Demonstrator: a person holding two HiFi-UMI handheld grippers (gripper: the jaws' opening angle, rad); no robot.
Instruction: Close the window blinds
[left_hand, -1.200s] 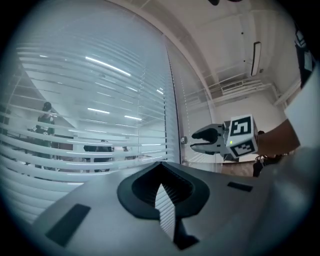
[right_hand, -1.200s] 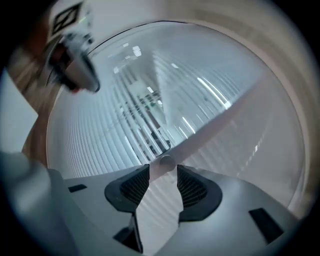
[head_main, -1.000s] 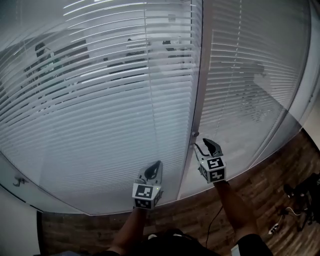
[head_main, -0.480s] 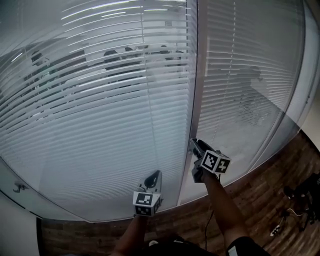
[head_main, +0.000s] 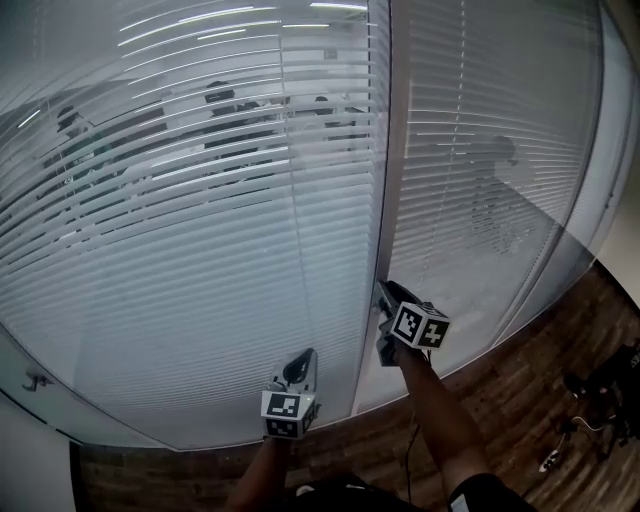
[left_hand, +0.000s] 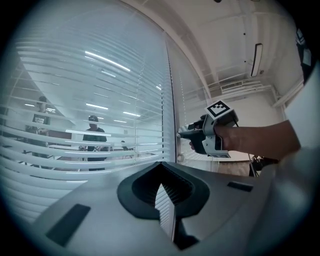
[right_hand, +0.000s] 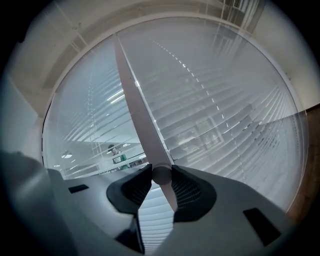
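White slatted blinds (head_main: 200, 200) hang behind the glass wall. The left panel's slats are tilted partly open, so people show through; the right panel (head_main: 480, 150) looks more closed. A small round blind knob (right_hand: 161, 175) sits on the grey mullion (head_main: 385, 150) between the panels. My right gripper (head_main: 381, 296) points at the mullion. Its jaws have just been closing and now press on both sides of the knob. My left gripper (head_main: 304, 360) hangs lower left, near the glass, jaws together and holding nothing. In the left gripper view, the right gripper (left_hand: 183, 134) is at the mullion.
The glass wall fills most of the head view. Wood-pattern floor (head_main: 520, 400) lies below right, with cables and dark gear (head_main: 600, 400) at the far right. A small bracket (head_main: 33, 381) is fixed to the lower left frame.
My right gripper has rolled about its own axis at the mullion, its marker cube turning, and closed on the knob. The left gripper has sunk a little.
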